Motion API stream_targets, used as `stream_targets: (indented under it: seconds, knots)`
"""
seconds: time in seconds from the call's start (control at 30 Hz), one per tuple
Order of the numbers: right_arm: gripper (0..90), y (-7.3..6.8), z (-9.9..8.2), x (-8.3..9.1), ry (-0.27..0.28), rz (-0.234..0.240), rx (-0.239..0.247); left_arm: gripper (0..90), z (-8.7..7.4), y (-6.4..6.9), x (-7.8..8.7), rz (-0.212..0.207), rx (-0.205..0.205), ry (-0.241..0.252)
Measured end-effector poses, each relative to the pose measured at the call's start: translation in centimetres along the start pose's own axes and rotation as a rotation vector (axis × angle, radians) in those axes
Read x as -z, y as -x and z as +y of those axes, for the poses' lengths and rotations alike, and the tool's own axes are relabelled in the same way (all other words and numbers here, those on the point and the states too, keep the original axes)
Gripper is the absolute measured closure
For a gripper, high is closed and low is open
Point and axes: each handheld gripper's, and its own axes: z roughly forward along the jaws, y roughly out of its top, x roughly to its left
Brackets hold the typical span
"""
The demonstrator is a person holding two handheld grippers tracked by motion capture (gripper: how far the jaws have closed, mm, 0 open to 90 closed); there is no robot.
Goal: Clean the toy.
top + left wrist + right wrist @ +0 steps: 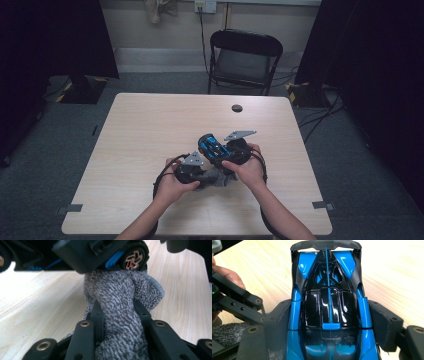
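Note:
A blue and black toy car (pixel 211 146) is held above the wooden table (pixel 150 125) near its front middle. My right gripper (pixel 220 150) is shut on it, and in the right gripper view the pads press both sides of the car (pixel 328 300). My left gripper (pixel 207 175) is shut on a bunched grey cloth (pixel 221 179). In the left gripper view the black fingers (pixel 97 312) pinch the cloth (pixel 120 295), whose top touches the car's underside (pixel 100 250) beside a gold-spoked wheel (pixel 133 258).
A small round black hole (pixel 237 108) sits in the table toward the back. A black folding chair (pixel 245 55) stands behind the table. Dark curtains hang on both sides, and cables lie on the floor at the right.

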Motion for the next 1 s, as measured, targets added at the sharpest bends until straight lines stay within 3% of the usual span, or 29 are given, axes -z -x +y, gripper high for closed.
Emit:
stream_targets:
  seconds: [0.2,0.27,0.47,0.57,0.73,1.0]
  knots:
    - [26.3,0.0,0.2,0.8,0.004,0.002,0.016,68.4,-0.2,-2.6,2.4,0.121,0.059,0.016]
    - [26.3,0.0,0.3,0.9,0.002,0.009,0.017,68.3,-0.1,-3.3,3.1,0.173,0.055,0.012]
    - [26.3,-0.1,0.1,0.9,0.010,0.018,0.017,68.3,0.0,-5.1,4.2,0.252,0.100,0.045]
    - [26.3,-0.4,0.1,0.8,0.011,0.020,0.020,68.3,0.0,-5.4,4.0,0.262,0.125,0.066]
    - [26.3,-0.6,0.0,0.6,0.003,0.024,0.024,68.3,0.4,-5.3,3.7,0.290,0.111,0.079]
    - [26.3,-0.3,-0.1,0.7,0.011,0.008,0.018,68.4,0.7,-4.3,2.7,0.223,0.081,0.068]
